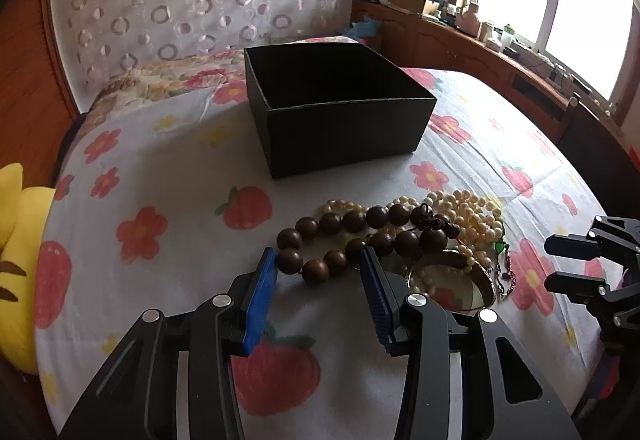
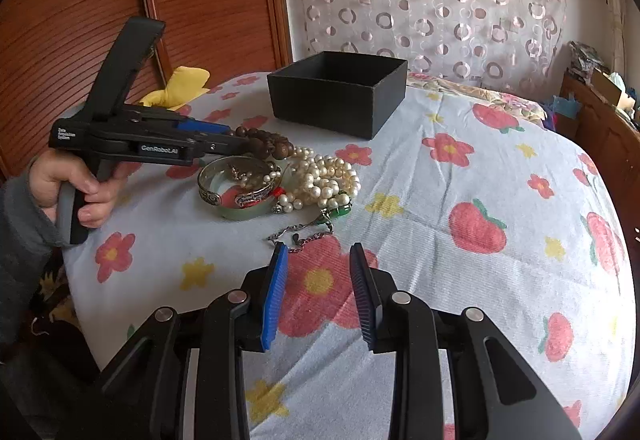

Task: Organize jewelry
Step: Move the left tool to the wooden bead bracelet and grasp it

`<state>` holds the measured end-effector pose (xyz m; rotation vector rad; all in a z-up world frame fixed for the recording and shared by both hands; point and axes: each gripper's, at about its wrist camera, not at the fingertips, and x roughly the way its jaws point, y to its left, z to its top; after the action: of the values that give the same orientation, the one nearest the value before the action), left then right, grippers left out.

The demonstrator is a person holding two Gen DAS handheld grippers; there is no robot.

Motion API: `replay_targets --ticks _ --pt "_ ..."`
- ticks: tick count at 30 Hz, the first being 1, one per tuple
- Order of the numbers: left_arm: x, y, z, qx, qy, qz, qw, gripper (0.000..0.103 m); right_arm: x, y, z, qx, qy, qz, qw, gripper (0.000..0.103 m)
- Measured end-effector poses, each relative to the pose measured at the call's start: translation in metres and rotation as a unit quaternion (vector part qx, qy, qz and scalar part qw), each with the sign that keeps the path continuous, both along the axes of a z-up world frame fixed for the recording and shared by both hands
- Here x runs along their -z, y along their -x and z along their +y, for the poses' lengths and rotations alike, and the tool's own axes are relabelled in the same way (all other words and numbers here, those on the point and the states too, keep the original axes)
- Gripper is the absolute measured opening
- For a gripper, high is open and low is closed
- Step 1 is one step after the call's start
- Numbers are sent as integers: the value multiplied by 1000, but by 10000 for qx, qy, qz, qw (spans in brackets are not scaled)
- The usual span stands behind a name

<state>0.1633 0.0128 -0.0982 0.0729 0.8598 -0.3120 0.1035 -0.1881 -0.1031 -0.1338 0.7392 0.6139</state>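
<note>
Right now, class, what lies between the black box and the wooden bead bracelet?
Only bare floral bedsheet separates the black box and wooden bead bracelet, shown in the left wrist view.

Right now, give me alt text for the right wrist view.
The open right tool hovers over a flowered bedspread just short of a jewelry pile: silver chain, pearl strands, bangles. The left tool reaches the brown wooden beads; an open black box sits behind.

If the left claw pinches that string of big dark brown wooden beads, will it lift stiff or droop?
The string of large dark brown wooden beads will probably droop: separate round beads lying in a loose loop. Its far end overlaps the cream pearl strands, so it may drag them. Smooth round beads could slip off the open left claw, whose fingertips sit either side of the near beads.
</note>
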Motion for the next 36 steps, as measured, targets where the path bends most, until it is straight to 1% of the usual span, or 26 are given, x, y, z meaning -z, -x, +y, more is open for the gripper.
replay_targets --ticks 1,2,8,16,22,25,29,32,33,34,35,36 --pt "0 0 -1 7 0 -11 10000 34 0 0 0 2 9 -2 10000 34" --pt "0 -1 -1 11 -5 -9 10000 33 0 0 0 2 11 -2 10000 34" --pt "-1 -6 2 4 69 4 10000 33 0 0 0 1 15 -5 10000 34" --pt "-6 -15 7 -118 270 24 9996 31 0 0 0 5 17 -18 10000 34" --pt "-14 -20 10 -220 341 -49 9992 31 -1 1 0 11 9 -22 10000 34" --pt "-13 -25 10 -277 238 -10 9993 31 -1 1 1 2 23 -25 10000 34" --pt "0 -34 9 -302 -20 252 9992 31 -3 2 3 39 123 -70 9999 34" --pt "2 -35 10 -266 -60 239 9993 31 -7 4 9 -72 83 -70 9999 34" --pt "2 -35 10 -252 -58 249 9994 26 -10 4 12 -109 71 -89 9999 35" --pt "3 -34 10 -212 -53 252 9994 15 -12 5 16 -153 52 -109 9998 35" --pt "3 -33 8 -185 -131 230 9995 13 -14 5 18 -182 34 -125 9997 35" --pt "3 -32 6 -154 -182 202 9995 12 -17 5 21 -220 8 -139 9997 36"
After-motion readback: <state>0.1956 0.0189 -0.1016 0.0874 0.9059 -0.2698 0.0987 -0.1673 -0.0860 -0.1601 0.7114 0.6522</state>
